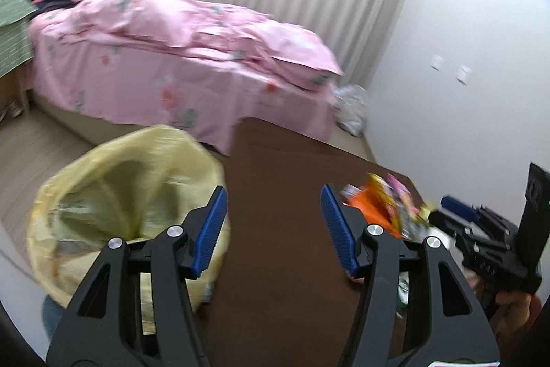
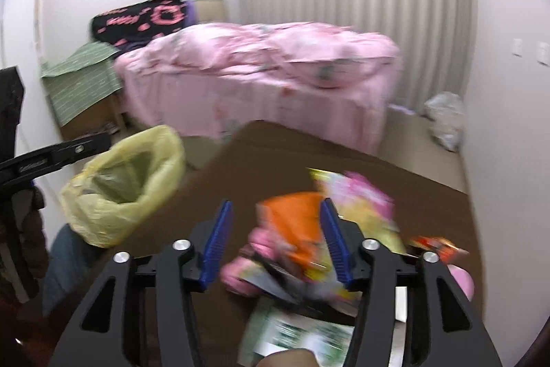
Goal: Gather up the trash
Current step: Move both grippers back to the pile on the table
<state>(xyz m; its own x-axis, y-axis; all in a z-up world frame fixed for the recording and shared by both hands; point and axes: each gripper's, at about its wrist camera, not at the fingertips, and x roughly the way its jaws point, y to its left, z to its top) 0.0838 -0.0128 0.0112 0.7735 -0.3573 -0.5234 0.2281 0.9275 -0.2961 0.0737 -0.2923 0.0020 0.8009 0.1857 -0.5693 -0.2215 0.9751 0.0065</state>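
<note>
A heap of bright wrappers [image 2: 309, 250], orange, pink and yellow, lies at the near right corner of the brown table [image 2: 275, 160], with a green-printed paper [image 2: 302, 336] at the near edge below it. The right gripper [image 2: 276, 239] hangs over the heap with jaws wide; nothing seems pinched, though blur makes that hard to be sure of. The left gripper [image 1: 273, 231] stands about half open and empty above bare tabletop. Just off the table's left edge, the yellow-lined bin [image 1: 127, 205] gapes; its contents are unclear. Most of the trash looks still uncollected. Beyond stands a pink-covered bed [image 1: 192, 57].
</note>
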